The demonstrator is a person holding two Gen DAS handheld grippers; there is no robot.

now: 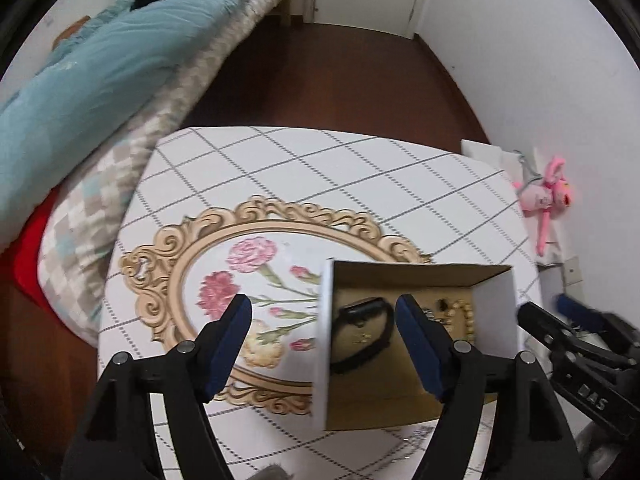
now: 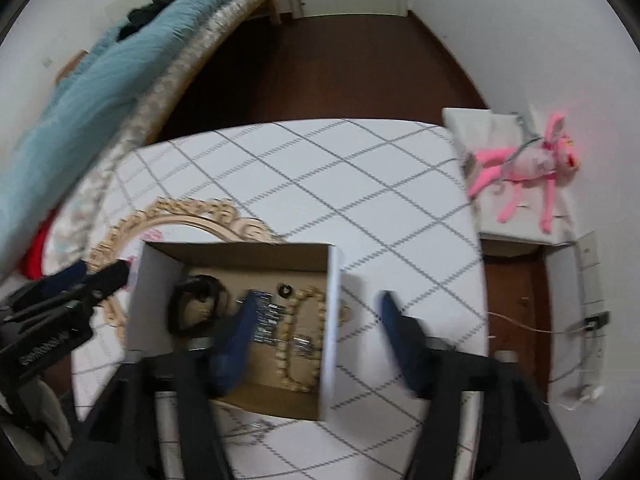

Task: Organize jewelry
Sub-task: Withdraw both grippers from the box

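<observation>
On the tabletop [image 1: 320,168], which has a white cover with a grey diamond grid, stands an open cardboard box [image 1: 494,304] with white outer walls. It sits partly over an ornate oval frame [image 1: 168,264] with painted flowers. The jewelry is already inside the box: a black wristband [image 1: 362,334] lies at the left of the floor of the box, a string of cream beads [image 2: 298,340] lies at the right, and between them I see some small shiny pieces and a small dark ring [image 2: 285,289], too blurred to name exactly.

The left hand-held gripper [image 1: 324,344] is released, with its jaws wide apart; it hovers over the left wall of the box, and nothing is between the pads. The right hand-held gripper [image 2: 316,332] is also released and empty, and its jaws stand on both sides of the right wall of the box.

I judge that the collecting step is nearly finished, because I see no clear piece of jewelry lying loose on the cover; only a faint thin shape in front of the box could be a chain, and I cannot tell. The next move probably calls for checking this spot, or for closing each gripper on a wall to shift the box. The walls are thin, so the pads must close squarely and gently.
</observation>
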